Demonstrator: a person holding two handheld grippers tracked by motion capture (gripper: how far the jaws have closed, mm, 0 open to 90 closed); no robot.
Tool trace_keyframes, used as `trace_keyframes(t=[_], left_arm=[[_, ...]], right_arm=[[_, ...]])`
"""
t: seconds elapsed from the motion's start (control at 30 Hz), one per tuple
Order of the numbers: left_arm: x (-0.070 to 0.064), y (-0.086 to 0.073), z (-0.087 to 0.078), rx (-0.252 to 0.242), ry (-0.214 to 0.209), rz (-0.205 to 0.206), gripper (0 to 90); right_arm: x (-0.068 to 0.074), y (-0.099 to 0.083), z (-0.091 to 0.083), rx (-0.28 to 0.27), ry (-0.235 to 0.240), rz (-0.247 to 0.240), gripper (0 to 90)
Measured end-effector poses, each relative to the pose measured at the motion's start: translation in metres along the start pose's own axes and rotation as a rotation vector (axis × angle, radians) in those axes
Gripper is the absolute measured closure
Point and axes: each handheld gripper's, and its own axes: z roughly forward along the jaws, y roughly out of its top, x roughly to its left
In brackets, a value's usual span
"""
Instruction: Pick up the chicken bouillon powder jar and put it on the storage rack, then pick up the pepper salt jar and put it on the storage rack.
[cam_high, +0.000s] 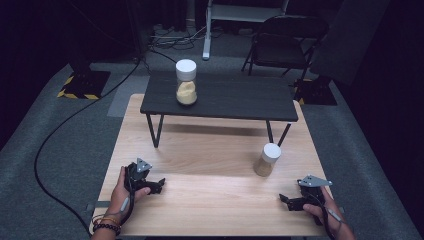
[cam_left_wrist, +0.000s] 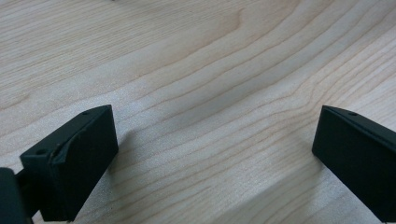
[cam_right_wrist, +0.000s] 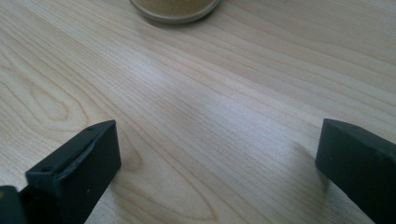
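Note:
A clear jar (cam_high: 186, 82) with a white lid and yellowish filling stands on the small black shelf (cam_high: 235, 102) at the back of the wooden table (cam_high: 210, 155). A second white-lidded jar (cam_high: 267, 160) of tan powder stands on the table at the right; its base (cam_right_wrist: 175, 9) shows at the top of the right gripper view. My left gripper (cam_high: 159, 186) rests low at the table's front left, open, jaws wide over bare wood (cam_left_wrist: 215, 135). My right gripper (cam_high: 285, 200) sits at the front right, open, a short way in front of the tan jar.
The black shelf stands on thin metal legs (cam_high: 155, 131) over the table's far half. Beyond the table are a folding chair (cam_high: 280, 42), cables (cam_high: 75, 120) on the grey carpet and a white stand leg (cam_high: 206, 50).

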Motion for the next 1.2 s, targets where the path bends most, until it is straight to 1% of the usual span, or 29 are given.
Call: trace_keyframes(t=[0.83, 0.9, 0.97, 1.03, 1.1, 1.17, 1.2], left_arm=[[-0.0001, -0.0001, -0.0001, 0.000, 0.000, 0.001, 0.4], [-0.0001, -0.0001, -0.0001, 0.000, 0.001, 0.000, 0.4], [-0.0001, -0.0001, -0.0001, 0.000, 0.000, 0.001, 0.4], [0.0004, 0.0001, 0.0000, 0.001, -0.002, 0.002, 0.4], [0.0010, 0.0002, 0.0002, 0.000, -0.005, 0.004, 0.4], [0.0012, 0.0002, 0.0004, -0.001, -0.005, 0.006, 0.4], [0.0012, 0.0002, 0.0004, 0.000, -0.005, 0.006, 0.4]], right_arm=[[-0.0014, 0.0003, 0.0003, 0.000, 0.006, -0.005, 0.0], [-0.0011, 0.0004, 0.0002, 0.000, 0.004, -0.005, 0.0], [0.0019, 0.0003, 0.0003, -0.003, -0.011, -0.002, 0.1], [0.0019, 0.0002, 0.0002, -0.004, -0.011, -0.004, 0.2], [-0.0007, 0.0004, 0.0001, -0.003, -0.003, 0.006, 1.5], [-0.0045, -0.0010, -0.0019, -0.019, 0.004, 0.041, 1.7], [-0.0056, -0.0027, -0.0039, -0.036, 0.000, 0.053, 1.7]])
